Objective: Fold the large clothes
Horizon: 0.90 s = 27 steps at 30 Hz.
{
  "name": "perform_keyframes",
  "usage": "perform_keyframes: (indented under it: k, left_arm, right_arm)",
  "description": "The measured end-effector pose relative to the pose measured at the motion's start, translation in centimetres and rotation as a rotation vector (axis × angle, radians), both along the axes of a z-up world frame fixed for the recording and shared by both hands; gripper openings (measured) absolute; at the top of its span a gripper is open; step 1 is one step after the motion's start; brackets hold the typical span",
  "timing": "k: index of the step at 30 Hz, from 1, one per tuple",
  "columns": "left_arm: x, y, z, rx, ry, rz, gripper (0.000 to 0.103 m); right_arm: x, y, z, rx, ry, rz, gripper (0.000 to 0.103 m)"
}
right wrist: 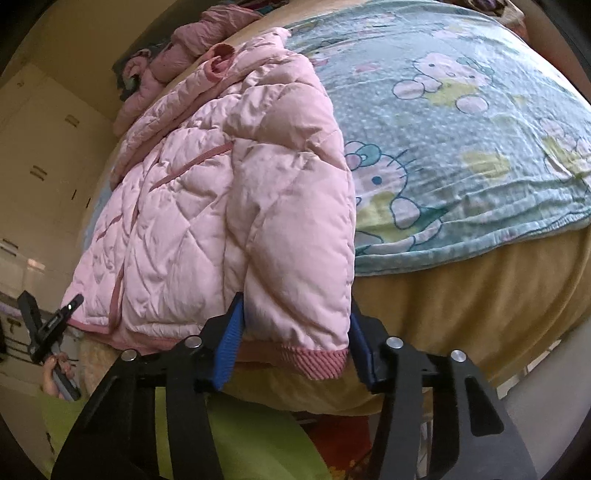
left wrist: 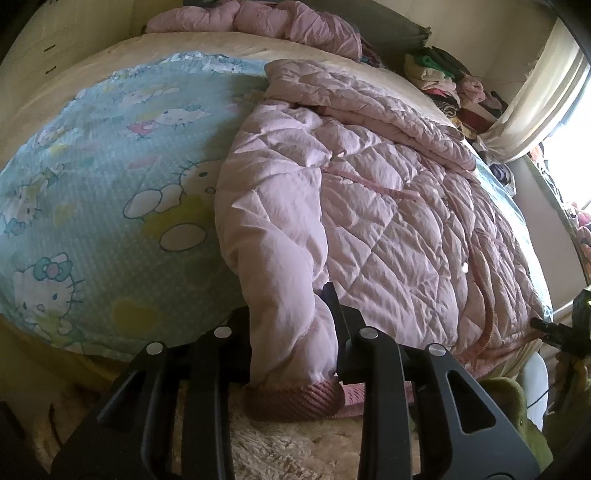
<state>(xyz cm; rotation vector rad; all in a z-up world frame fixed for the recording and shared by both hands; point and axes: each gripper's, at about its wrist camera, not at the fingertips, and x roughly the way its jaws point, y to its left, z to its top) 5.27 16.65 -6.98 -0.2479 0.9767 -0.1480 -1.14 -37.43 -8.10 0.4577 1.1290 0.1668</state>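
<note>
Bed [left wrist: 55, 122] with cartoon blanket [left wrist: 110, 177]; both grippers, left [left wrist: 291, 325] and right [right wrist: 295, 332], clamp pink jacket [left wrist: 369, 221] sleeves.

cartoon-cat bedsheet [left wrist: 110, 177] on bed; clothes pile [left wrist: 450, 85], perhaps folded, by curtain [left wrist: 535, 110].

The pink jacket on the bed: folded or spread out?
Spread out: the pink jacket lies open and rumpled, sleeve cuffs hanging over the bed edge.

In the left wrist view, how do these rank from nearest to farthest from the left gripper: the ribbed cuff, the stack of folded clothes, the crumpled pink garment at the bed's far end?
1. Ribbed cuff: just below the left gripper.
2. Stack of folded clothes: far right, beside the bed.
3. Crumpled pink garment: top, at the bed's far end.
</note>
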Motion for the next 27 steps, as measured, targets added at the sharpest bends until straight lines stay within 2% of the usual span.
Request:
perform_keyframes:
  k: [8,11,13,15,17,18,19,23,27]
  left_arm:
    - [0.1,0.4,-0.7,0.008,0.020,0.020,0.031]
    - [0.1,0.5,-0.9,0.014,0.031,0.030,0.041]
    - [0.0,0.6,-0.9,0.004,0.027,0.040,0.064]
    - [-0.1,0.4,-0.8,0.005,0.026,0.035,0.064]
    - [0.0,0.1,-1.0,0.016,0.030,0.026,0.051]
    - [0.0,-0.1,-1.0,0.026,0.032,0.025,0.033]
    - [0.0,-0.1,-1.0,0.039,0.032,0.028,0.023]
    - [0.0,0.0,-0.5,0.033,0.011,0.024,0.016]
    - [0.0,-0.1,1.4,0.026,-0.047,0.026,0.013]
  right_arm:
    - [0.4,0.3,-1.3,-0.013,0.017,0.049,0.054]
    - [0.3,0.3,-1.2,-0.009,0.005,0.051,0.044]
    - [-0.1,0.5,-0.4,-0.024,-0.023,0.077,0.034]
    - [-0.4,1.0,0.8,-0.035,-0.071,0.109,0.026]
    - [-0.6,1.2,1.9,-0.027,-0.118,0.130,0.020]
    - [-0.6,1.2,2.2,-0.021,-0.129,0.133,0.018]
    - [-0.6,1.2,2.7,-0.014,-0.142,0.134,0.017]
    - [-0.5,1.0,4.1,0.039,-0.195,0.125,0.015]
    - [-0.1,0.5,5.4,0.090,-0.249,0.111,0.014]
